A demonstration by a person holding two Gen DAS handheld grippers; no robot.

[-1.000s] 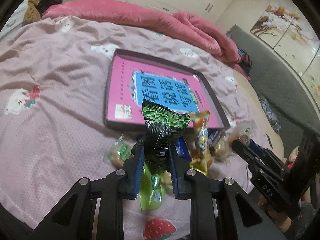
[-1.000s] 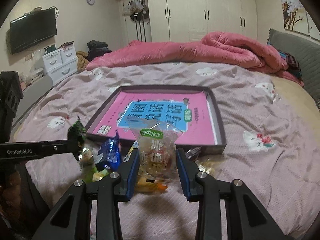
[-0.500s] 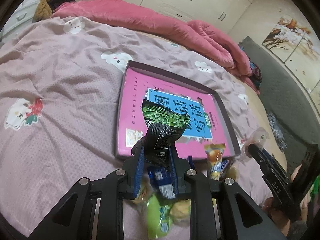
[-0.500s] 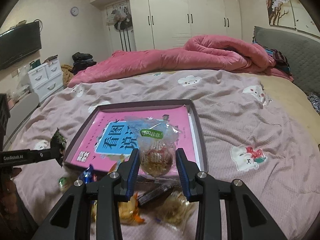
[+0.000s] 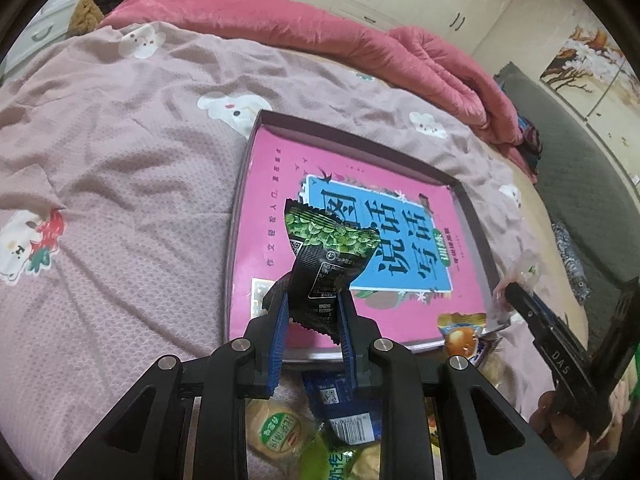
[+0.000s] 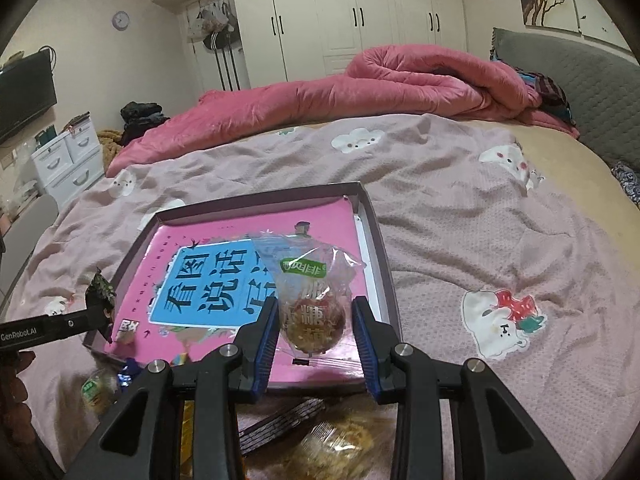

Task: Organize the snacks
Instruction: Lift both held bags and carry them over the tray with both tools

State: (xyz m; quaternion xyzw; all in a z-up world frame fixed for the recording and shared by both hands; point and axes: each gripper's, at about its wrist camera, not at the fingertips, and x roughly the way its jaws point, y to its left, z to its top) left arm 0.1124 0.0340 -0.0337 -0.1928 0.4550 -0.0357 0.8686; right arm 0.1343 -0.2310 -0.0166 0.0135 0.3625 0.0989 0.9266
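**Two packets held over the box on the bed**

The work surface is a bed covered by a mauve sheet (image 6: pixel 460 216) printed with cartoon animals, with a rolled pink quilt (image 6: pixel 400 80) along its far side. White wardrobes (image 6: pixel 360 12) fill the back wall; a television (image 6: pixel 24 100) and a white drawer unit (image 6: pixel 68 160) stand at the left. A shallow dark-rimmed box (image 5: pixel 256 168) lies on the sheet, its floor covered by a pink and blue printed sheet with large characters.

The loose snacks (image 5: pixel 276 432) heaped at the near edge are mostly hidden behind the gripper frames and blurred in the right wrist view, so their kinds are hard to tell. Only the side of the right gripper shows in the left wrist view.

The left gripper (image 5: pixel 312 312) is clamped tight on the lower part of a black and green packet (image 5: pixel 328 256), which stands up over the box's near left corner. The right gripper (image 6: pixel 314 320), its jaws partly closed, pinches a clear bag holding a round brown pastry (image 6: pixel 310 304) above the box's near right part.
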